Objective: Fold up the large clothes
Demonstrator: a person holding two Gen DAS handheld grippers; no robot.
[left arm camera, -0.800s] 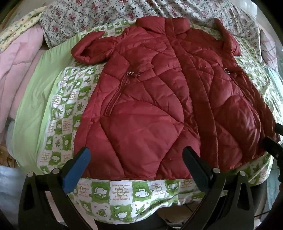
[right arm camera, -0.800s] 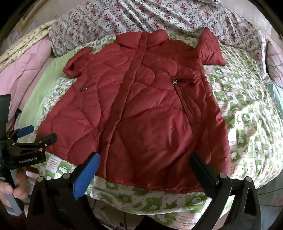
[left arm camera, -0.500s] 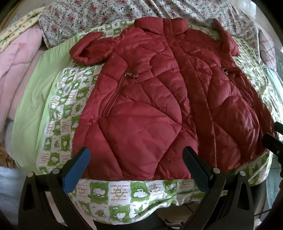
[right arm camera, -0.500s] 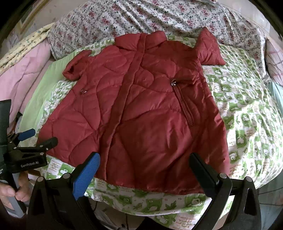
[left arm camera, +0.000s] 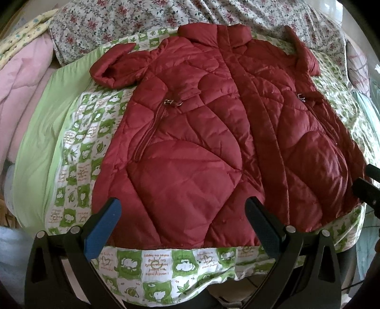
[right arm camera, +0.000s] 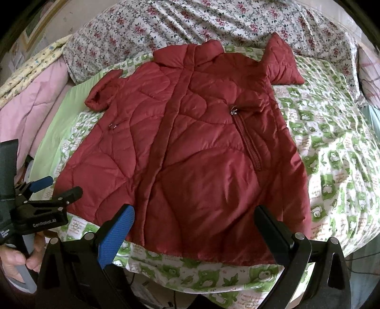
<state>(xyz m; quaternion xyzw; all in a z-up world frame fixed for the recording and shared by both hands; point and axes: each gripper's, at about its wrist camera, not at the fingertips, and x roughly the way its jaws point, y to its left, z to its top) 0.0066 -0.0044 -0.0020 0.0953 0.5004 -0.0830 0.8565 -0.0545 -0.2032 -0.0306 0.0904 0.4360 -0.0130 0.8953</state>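
Jacket (left arm camera: 213,147) is lying flat, front up, on the green quilt (left arm camera: 156,263), both grippers (left arm camera: 182,225) (right arm camera: 194,228) hovering spread and empty at its 6 o'clock hem; puffy, slick, springy, so I'd be pinching hem corners.

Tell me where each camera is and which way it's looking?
Left wrist: sits on the left hand-held gripper, open above the near hem, facing up the red jacket toward its collar; the other gripper's tip shows at the right edge.
Right wrist: sits on the right hand-held gripper, also open near the hem, facing the same way; the left gripper and the person's hand show at the left edge.
Both views share the jacket, the green patterned quilt and the floral bedding.
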